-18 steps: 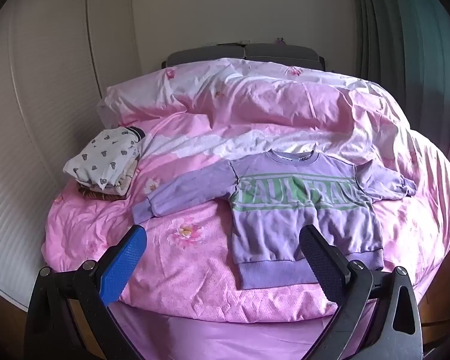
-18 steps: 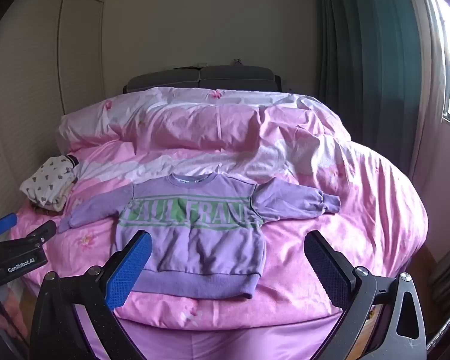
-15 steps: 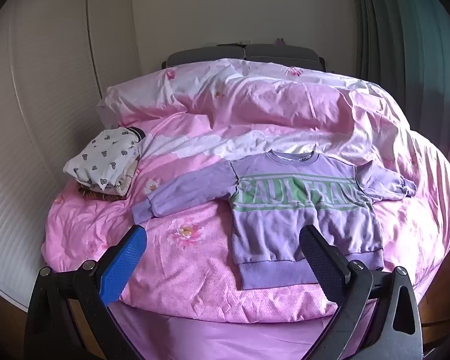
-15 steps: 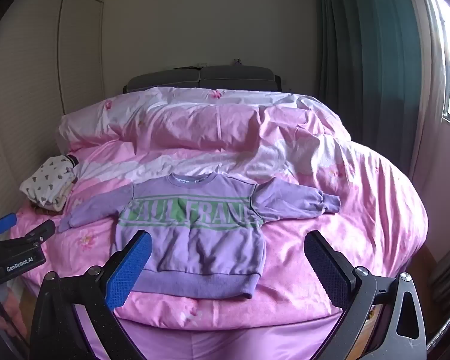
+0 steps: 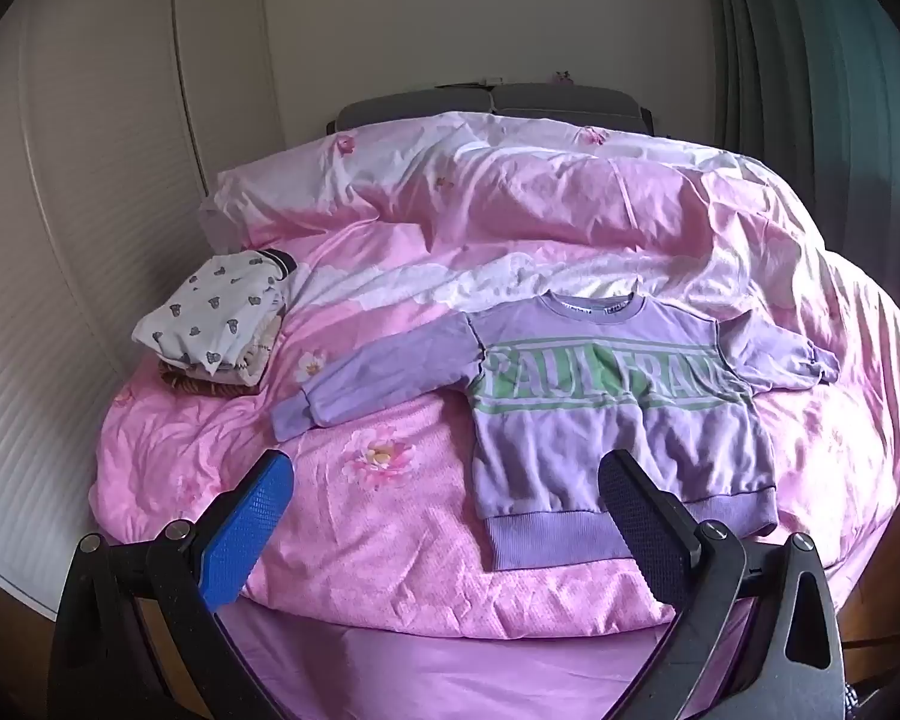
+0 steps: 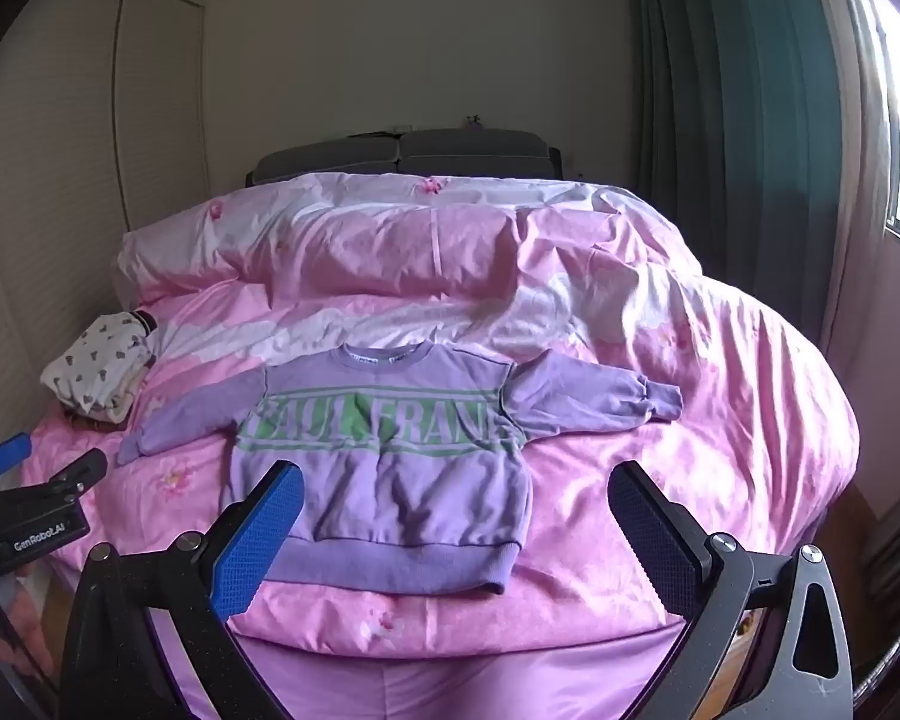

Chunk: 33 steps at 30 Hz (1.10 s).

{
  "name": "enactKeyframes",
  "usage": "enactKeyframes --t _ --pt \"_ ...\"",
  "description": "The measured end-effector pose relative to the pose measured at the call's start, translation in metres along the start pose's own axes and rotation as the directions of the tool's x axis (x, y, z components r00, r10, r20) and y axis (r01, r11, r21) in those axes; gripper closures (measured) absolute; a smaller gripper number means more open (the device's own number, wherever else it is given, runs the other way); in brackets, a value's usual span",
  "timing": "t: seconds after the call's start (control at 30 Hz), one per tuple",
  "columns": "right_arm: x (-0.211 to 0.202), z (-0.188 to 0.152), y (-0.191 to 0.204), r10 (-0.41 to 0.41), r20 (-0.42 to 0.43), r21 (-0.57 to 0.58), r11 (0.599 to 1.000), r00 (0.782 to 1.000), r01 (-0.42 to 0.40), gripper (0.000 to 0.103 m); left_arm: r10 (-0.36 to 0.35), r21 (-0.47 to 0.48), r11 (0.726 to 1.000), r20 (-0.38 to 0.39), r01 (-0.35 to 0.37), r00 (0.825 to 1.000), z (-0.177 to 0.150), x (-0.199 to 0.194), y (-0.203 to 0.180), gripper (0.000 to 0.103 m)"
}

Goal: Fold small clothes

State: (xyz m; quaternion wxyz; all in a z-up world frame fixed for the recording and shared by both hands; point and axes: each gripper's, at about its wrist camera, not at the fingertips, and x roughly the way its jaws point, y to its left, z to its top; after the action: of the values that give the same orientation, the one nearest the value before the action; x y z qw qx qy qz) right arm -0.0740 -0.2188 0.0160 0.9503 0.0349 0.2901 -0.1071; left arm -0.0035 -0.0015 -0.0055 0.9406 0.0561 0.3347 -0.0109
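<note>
A small purple sweatshirt [image 5: 606, 396] with green lettering lies flat, face up, sleeves spread, near the foot of the pink bed; it also shows in the right wrist view [image 6: 390, 450]. My left gripper [image 5: 444, 516] is open and empty, held in front of the bed's near edge, left of the sweatshirt's hem. It also shows at the left edge of the right wrist view [image 6: 48, 468]. My right gripper [image 6: 456, 528] is open and empty, held before the hem's right part. Neither touches the cloth.
A stack of folded clothes, white with dark hearts on top [image 5: 222, 318], sits at the bed's left side [image 6: 99, 366]. A rumpled pink duvet [image 5: 510, 210] is piled at the head. Closet doors [image 5: 90, 180] stand left, green curtains [image 6: 744, 120] right.
</note>
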Motion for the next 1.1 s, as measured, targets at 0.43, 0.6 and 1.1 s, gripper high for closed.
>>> enactKeyframes --t 0.43,0.6,1.1 --pt "0.003 -0.001 0.001 -0.001 -0.001 0.002 1.000 1.000 0.001 0.000 -0.004 -0.003 1.000 0.001 0.004 1.000 -0.002 0.000 0.000 0.000" --pt "0.003 -0.001 0.001 0.002 -0.007 0.002 1.000 1.000 -0.002 0.000 -0.001 -0.006 1.000 -0.004 0.001 1.000 -0.003 0.001 0.000 0.000" --pt "0.008 -0.006 0.001 -0.004 -0.013 0.002 1.000 1.000 0.004 0.000 -0.009 -0.005 1.000 -0.008 0.009 1.000 -0.006 0.005 0.002 0.000"
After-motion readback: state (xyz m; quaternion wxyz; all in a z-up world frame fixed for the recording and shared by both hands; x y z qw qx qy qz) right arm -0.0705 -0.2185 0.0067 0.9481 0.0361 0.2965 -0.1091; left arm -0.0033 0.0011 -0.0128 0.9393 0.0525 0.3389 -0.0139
